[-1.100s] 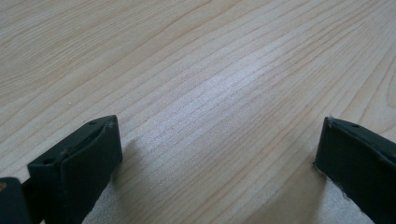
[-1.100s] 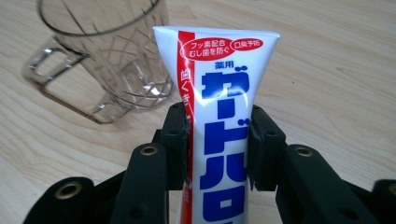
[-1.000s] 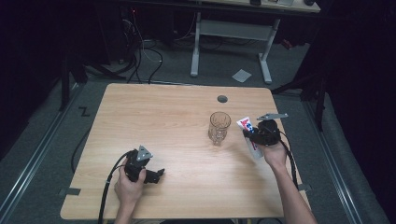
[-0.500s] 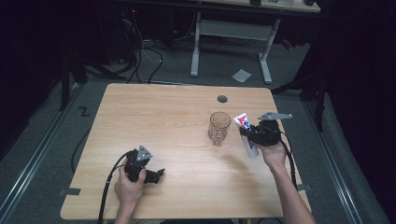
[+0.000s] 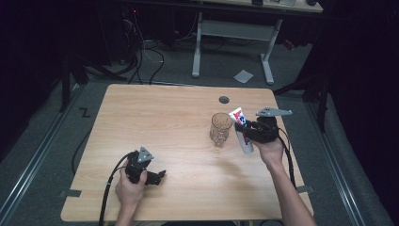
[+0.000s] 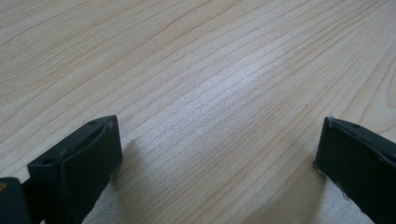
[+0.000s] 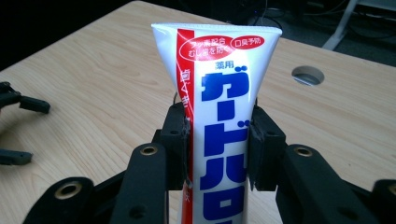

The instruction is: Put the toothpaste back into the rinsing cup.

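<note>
My right gripper (image 5: pixel 244 129) is shut on a white toothpaste tube (image 5: pixel 242 130) with red and blue print, held off the table just right of a clear glass cup (image 5: pixel 220 128). In the right gripper view both pads press the sides of the tube (image 7: pixel 219 126), whose flat crimped end points up and away. My left gripper (image 5: pixel 159 176) rests on the wooden table (image 5: pixel 160 117) near the front left. In the left gripper view its jaws stand wide apart over bare wood, with nothing between the fingers (image 6: pixel 88 163).
A round cable hole (image 5: pixel 224 100) lies in the table behind the cup. The left gripper's cable (image 5: pixel 110 188) runs off the front edge. Beyond the table are a desk frame (image 5: pixel 235 42) and floor cables.
My right hand has lifted the toothpaste tube and carried it slightly up and toward the cup. The left gripper has stayed where it was.
</note>
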`<state>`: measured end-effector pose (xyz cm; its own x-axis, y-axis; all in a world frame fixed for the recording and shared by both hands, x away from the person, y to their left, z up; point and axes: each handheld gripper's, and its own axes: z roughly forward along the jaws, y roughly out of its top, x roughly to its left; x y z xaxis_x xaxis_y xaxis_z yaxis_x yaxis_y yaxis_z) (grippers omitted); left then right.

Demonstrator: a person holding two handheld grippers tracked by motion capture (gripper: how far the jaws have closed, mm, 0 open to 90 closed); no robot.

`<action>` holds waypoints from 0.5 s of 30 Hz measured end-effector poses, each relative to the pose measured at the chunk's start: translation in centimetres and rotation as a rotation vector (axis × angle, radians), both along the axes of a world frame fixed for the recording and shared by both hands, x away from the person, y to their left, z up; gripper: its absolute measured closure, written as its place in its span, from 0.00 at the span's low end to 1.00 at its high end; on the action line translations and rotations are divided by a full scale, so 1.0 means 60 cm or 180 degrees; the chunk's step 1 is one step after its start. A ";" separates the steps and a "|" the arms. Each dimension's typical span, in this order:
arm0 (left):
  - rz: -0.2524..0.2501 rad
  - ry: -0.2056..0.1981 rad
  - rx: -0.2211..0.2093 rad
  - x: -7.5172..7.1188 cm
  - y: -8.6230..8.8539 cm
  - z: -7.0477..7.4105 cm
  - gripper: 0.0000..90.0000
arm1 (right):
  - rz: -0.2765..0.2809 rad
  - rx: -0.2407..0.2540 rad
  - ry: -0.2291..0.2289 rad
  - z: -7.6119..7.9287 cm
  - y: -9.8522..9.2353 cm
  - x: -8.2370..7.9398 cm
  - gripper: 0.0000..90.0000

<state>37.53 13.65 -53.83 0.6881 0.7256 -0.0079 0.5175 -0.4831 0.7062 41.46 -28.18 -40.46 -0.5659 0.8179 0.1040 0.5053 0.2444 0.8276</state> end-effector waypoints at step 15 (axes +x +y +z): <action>0.0003 0.0000 0.0001 0.000 0.000 0.000 0.01 | 0.0120 0.0122 -0.0123 0.022 0.027 0.020 0.72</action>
<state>37.52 13.64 -53.83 0.6874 0.7262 -0.0077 0.5180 -0.4829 0.7060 42.68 -26.57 -39.17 -0.6004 0.7917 0.1124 0.4639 0.2303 0.8554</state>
